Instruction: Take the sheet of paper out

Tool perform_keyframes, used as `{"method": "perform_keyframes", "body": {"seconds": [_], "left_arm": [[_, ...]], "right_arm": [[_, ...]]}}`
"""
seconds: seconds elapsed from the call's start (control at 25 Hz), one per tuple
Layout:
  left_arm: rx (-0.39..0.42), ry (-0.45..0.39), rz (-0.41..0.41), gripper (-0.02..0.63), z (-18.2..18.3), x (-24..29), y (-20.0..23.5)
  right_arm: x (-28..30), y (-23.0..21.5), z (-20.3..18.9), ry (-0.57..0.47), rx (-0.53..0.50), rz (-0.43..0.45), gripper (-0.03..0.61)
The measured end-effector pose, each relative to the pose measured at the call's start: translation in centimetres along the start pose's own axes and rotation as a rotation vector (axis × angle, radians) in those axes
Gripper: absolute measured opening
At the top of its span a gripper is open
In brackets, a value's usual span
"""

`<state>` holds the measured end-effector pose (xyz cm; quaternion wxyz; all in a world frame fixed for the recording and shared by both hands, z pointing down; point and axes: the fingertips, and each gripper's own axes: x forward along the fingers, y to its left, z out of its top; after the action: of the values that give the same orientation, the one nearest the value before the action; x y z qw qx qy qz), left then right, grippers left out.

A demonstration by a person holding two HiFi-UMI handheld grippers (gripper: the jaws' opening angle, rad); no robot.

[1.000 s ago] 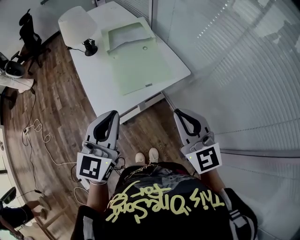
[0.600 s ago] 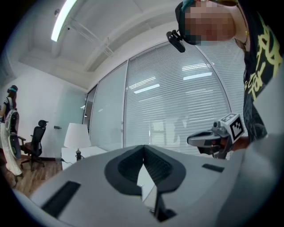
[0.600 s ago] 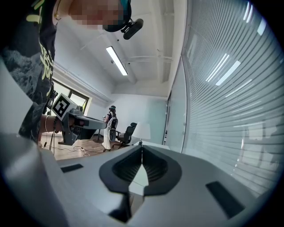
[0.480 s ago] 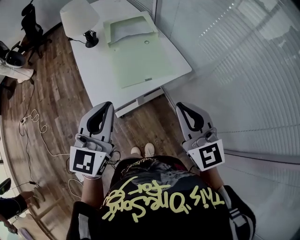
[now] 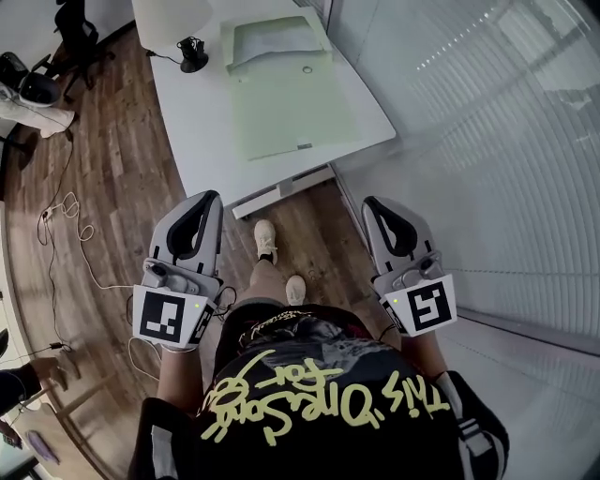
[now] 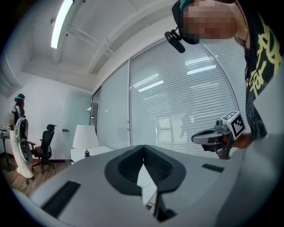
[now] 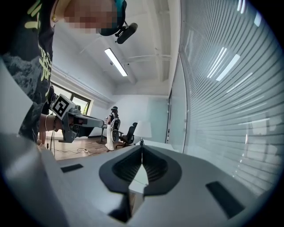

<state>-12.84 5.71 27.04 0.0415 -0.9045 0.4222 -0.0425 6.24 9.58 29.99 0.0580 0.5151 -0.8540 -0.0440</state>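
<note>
Both clenched on nothing: left claw [image 5: 207, 197], right claw [image 5: 373, 202]. Steps one white shoe [image 5: 265, 241] forward, nearer the rectangular white table [image 5: 187, 122] than a second ago. Leaves the whitish sheet of paper [image 5: 277, 39] well ahead, apparently inside the pale green flat plastic folder [image 5: 292, 112]; approach only.

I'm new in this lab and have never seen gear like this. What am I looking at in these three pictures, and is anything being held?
There is no robot here. A person stands holding a left hand-held gripper and a right hand-held gripper, each a two-jaw tool with a marker cube on it. The top-down picture comes from a camera on the person's head. The other two come from cameras riding on each gripper, looking along its jaws. In both, the jaws are together with nothing between them, so nothing is held. Ahead stands a white table carrying a pale green folder and a lamp. Both grippers are short of the table, over the wooden floor.
</note>
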Motion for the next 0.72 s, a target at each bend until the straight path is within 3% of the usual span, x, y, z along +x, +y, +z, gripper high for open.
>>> {"method": "perform_keyframes", "body": {"seconds": [0.36,0.72], "left_arm": [[0.033,-0.015,-0.006,0.008,-0.2,3.2,2.2],[0.032,-0.022,-0.018,0.008,-0.7,8.9,6.4]], "right_arm": [[2.5,-1.6,-1.0,0.002,0.0,-0.013,0.009],[8.5,-5.3,-0.7,-0.021,-0.009,-0.043,0.009]]}}
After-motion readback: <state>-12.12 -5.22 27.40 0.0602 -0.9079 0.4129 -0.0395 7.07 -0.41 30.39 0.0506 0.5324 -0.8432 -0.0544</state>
